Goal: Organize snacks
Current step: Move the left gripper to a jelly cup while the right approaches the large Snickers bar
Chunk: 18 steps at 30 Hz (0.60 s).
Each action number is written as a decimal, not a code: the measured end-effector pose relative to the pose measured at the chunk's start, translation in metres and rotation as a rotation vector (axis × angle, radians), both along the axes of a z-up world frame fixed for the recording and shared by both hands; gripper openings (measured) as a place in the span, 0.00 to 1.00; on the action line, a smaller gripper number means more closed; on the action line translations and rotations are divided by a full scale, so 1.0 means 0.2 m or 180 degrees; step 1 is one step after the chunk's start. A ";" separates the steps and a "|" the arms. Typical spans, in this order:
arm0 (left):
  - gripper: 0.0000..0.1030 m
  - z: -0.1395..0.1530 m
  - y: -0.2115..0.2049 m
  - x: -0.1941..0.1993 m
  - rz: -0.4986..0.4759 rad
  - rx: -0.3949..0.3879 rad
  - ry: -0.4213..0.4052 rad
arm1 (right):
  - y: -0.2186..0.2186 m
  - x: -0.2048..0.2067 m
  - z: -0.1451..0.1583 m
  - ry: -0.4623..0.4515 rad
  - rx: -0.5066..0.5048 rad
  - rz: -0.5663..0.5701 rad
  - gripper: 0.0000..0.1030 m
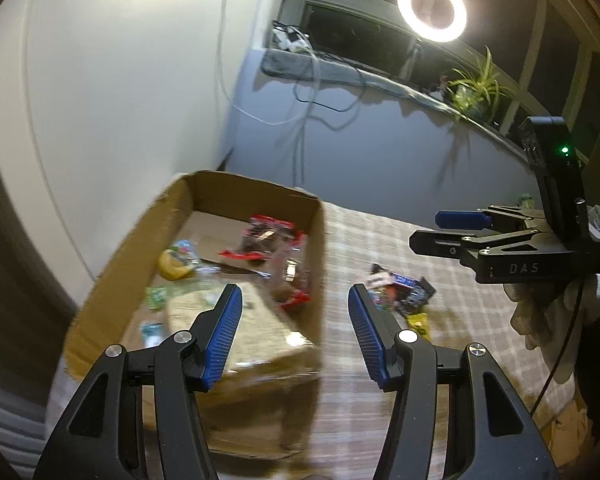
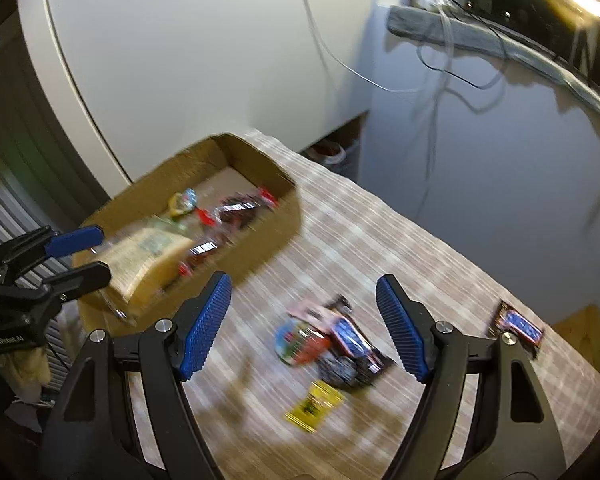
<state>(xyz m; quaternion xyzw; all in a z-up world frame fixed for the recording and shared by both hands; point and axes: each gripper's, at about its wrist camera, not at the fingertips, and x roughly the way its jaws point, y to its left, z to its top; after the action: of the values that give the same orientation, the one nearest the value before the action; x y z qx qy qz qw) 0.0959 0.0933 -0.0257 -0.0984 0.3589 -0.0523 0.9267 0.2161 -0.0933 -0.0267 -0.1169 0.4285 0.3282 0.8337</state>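
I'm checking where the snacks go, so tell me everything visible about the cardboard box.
The cardboard box is a shallow, open-topped brown tray sitting on the plaid tablecloth near the white wall. Several wrapped snacks and a tan packet lie inside. Motion blur hides finer detail. Neither gripper touches it.

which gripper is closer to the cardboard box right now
Left. The left gripper hangs over the cardboard box at its near corner; the right gripper is off beside it, above loose snacks.
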 end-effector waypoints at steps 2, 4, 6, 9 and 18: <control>0.53 0.00 -0.05 0.01 -0.0061 -0.0002 0.0008 | -0.06 0.01 -0.01 0.0024 -0.0010 -0.0041 0.75; 0.53 0.00 -0.10 0.02 -0.0130 -0.0008 0.0020 | -0.13 0.02 -0.04 0.0044 -0.0037 -0.0102 0.75; 0.53 -0.01 -0.15 0.02 -0.0189 -0.0008 0.0038 | -0.20 0.02 -0.06 0.0068 -0.0057 -0.0150 0.75; 0.53 -0.03 -0.22 0.04 -0.0274 -0.0013 0.0082 | -0.29 0.04 -0.09 0.0099 -0.0086 -0.0206 0.75; 0.53 -0.13 -0.41 0.10 -0.0472 -0.0023 0.0287 | -0.48 0.05 -0.18 0.0230 -0.0007 -0.0333 0.75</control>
<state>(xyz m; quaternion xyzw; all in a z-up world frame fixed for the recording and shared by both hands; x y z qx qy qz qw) 0.1167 0.0112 -0.0525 -0.0771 0.4064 -0.1177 0.9028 0.2268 -0.1890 -0.0628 -0.0834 0.4641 0.2877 0.8336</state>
